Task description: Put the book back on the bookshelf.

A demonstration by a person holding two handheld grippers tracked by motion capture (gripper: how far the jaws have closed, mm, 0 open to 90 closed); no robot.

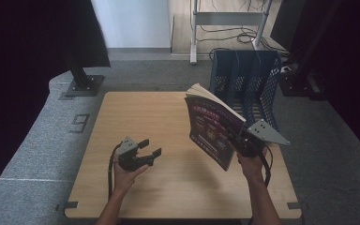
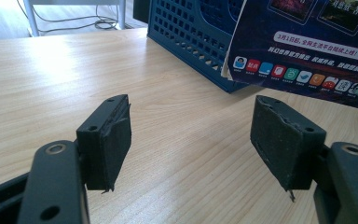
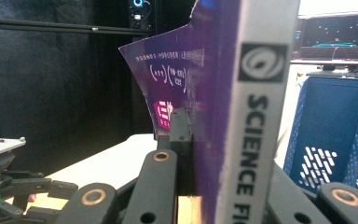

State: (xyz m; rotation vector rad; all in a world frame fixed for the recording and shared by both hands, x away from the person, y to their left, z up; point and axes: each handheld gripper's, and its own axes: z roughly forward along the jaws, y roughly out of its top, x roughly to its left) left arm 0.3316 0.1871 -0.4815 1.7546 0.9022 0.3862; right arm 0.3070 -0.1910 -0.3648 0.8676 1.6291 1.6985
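Note:
A purple-covered magazine (image 1: 211, 129) is held up off the table, tilted, its spine toward me in the right gripper view (image 3: 256, 116). My right gripper (image 1: 244, 140) is shut on its lower spine edge, and one pad (image 3: 181, 126) presses the cover. My left gripper (image 1: 150, 149) rests low over the left of the wooden table (image 1: 168, 187), jaws wide apart with nothing between them (image 2: 191, 140). The magazine's cover (image 2: 307, 46) hangs ahead of the left gripper, to the right.
A blue mesh file rack (image 1: 251, 84) with several upright slots stands at the table's far right edge, right behind the magazine; its wall (image 2: 191, 37) is seen in the left gripper view. A black stand base (image 1: 82, 84) sits on the floor at far left.

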